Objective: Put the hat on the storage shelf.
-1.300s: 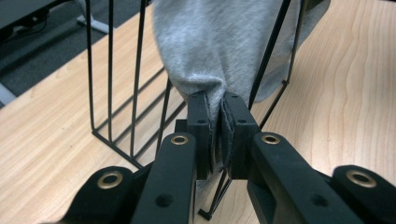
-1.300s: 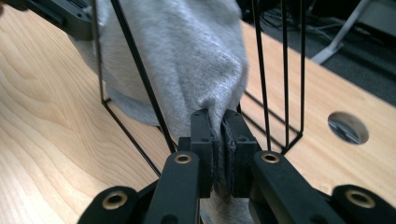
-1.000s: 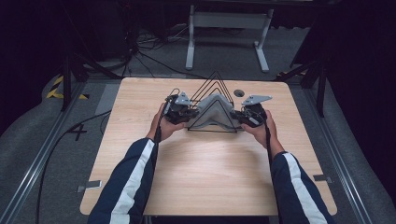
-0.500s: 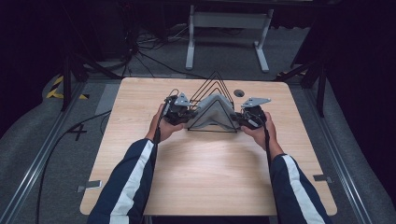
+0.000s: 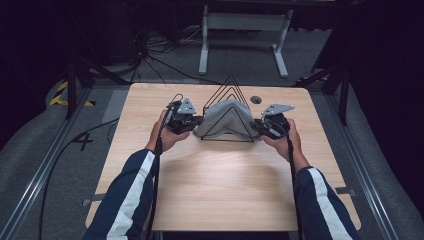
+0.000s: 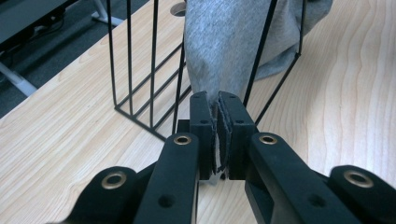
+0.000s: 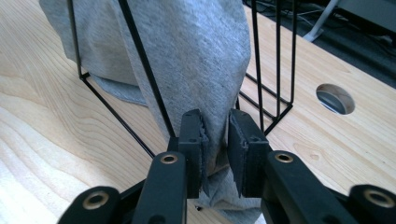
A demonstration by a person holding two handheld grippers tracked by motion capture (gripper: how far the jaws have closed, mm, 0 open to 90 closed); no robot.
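Observation:
A grey cloth (image 5: 227, 117) hangs over a black wire rack (image 5: 230, 86) at the middle back of the wooden table (image 5: 220, 190). My left gripper (image 5: 195, 121) is at the cloth's left end. In the left gripper view it (image 6: 218, 100) is shut on a pinch of the cloth (image 6: 224, 42), beside the rack's wires (image 6: 130, 70). My right gripper (image 5: 256, 126) is at the cloth's right end. Its jaws (image 7: 215, 119) have just been opening; the cloth (image 7: 196, 51) still hangs between them with a gap at the pads.
A round hole (image 5: 256, 99) is cut in the table just right of the rack's back, and shows as the hole (image 7: 335, 99) in the right gripper view. A white-legged stand (image 5: 240, 30) and cables lie on the floor beyond the table.
My left hand has shifted a little to the left, away from the rack, still gripping the cloth. The right hand has stayed in place.

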